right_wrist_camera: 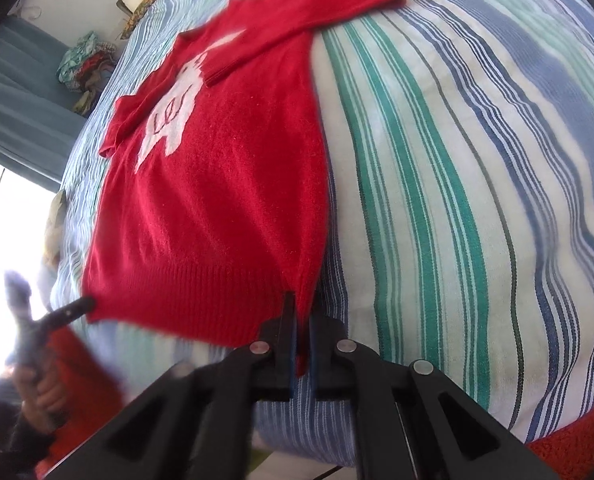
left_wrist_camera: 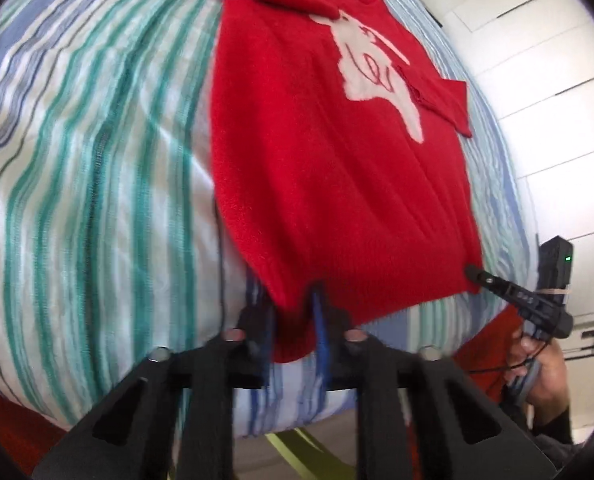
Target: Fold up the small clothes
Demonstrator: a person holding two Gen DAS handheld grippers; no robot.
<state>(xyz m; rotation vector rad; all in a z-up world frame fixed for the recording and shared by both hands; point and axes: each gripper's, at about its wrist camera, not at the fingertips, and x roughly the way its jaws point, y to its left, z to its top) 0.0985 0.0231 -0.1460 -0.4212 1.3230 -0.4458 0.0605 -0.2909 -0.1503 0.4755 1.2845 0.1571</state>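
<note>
A small red sweater (left_wrist_camera: 329, 160) with a white animal motif (left_wrist_camera: 377, 76) lies front up on a striped bed cover (left_wrist_camera: 97, 160), both sleeves folded in over the chest. My left gripper (left_wrist_camera: 297, 320) is shut on the hem's left corner. My right gripper (right_wrist_camera: 303, 336) is shut on the hem's right corner. Each gripper shows in the other's view: the right gripper (left_wrist_camera: 477, 274) at the hem's far corner, the left gripper (right_wrist_camera: 85, 304) at the sweater (right_wrist_camera: 217, 208) hem's left corner. The hem is pulled taut between them, near the bed's front edge.
The striped cover (right_wrist_camera: 457, 200) spreads wide beside the sweater. White cupboard doors (left_wrist_camera: 537, 100) stand at the right of the bed. A heap of crumpled cloth (right_wrist_camera: 85, 64) lies past the bed's far end. A red rug (right_wrist_camera: 569, 452) lies below the bed edge.
</note>
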